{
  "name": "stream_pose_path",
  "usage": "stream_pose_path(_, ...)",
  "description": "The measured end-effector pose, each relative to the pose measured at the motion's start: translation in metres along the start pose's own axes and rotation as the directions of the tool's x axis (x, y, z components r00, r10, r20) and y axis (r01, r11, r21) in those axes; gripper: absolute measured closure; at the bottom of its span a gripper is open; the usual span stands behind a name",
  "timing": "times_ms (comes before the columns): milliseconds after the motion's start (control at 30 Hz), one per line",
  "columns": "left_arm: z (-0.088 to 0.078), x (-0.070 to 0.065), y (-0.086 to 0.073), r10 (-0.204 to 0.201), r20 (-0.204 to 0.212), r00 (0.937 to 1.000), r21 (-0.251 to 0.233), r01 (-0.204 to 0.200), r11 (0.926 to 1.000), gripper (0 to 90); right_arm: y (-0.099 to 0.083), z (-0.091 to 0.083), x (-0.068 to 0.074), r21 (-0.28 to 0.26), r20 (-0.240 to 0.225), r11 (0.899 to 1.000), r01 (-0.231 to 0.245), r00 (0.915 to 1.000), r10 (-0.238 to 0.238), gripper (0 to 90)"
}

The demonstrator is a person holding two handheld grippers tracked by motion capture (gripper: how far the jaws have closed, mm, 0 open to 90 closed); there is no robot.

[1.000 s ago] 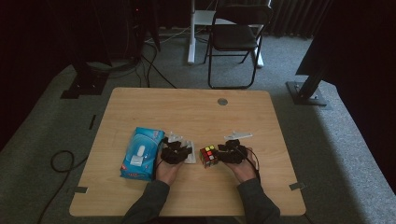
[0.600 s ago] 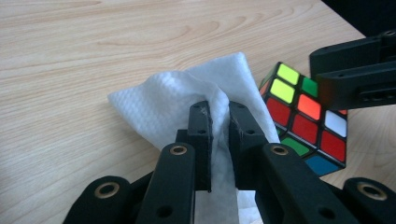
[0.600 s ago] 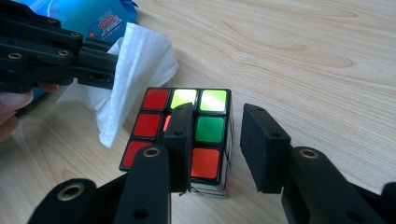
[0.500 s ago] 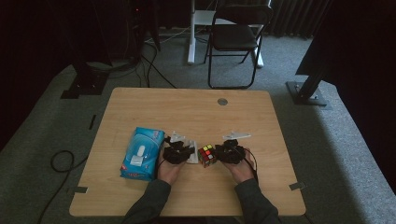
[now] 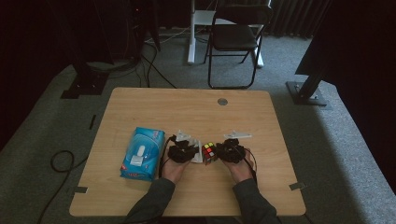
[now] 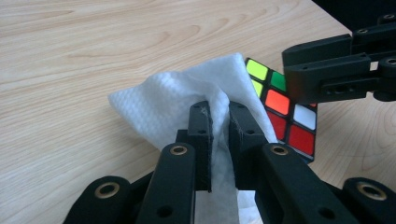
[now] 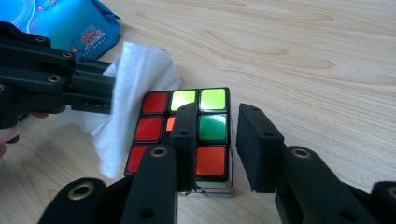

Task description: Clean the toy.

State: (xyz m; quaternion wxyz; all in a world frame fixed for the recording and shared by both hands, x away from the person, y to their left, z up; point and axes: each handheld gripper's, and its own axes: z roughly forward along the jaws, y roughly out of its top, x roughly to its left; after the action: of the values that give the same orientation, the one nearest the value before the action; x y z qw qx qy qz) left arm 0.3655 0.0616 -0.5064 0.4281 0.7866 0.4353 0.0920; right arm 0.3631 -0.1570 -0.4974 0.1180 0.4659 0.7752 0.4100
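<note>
A Rubik's cube (image 5: 208,151) stands on the wooden table (image 5: 187,112) near its front edge, between my two grippers. My left gripper (image 6: 219,109) is shut on a white wipe (image 6: 159,102), which drapes against the cube (image 6: 289,116) on its left side. My right gripper (image 7: 218,114) has just been closing and is shut on the cube (image 7: 212,126), one jaw across its top face and the other at its right side. In the high view the left gripper (image 5: 192,153) and right gripper (image 5: 219,151) flank the cube closely.
A blue pack of wet wipes (image 5: 141,154) lies to the left of my left hand. A small round grommet (image 5: 222,101) sits in the table's far side. A folding chair (image 5: 233,42) stands beyond the table.
</note>
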Motion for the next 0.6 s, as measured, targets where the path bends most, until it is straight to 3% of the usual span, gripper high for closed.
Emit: stream_pose_path(600, 0.012, 0.001, 0.004, -0.005, -0.019, 0.9998, 0.014, 0.005, 0.9999, 82.2, -0.002, -0.001, -0.001, 0.002, -0.016, 1.000, -0.006, 0.9999, 0.006, 67.9)
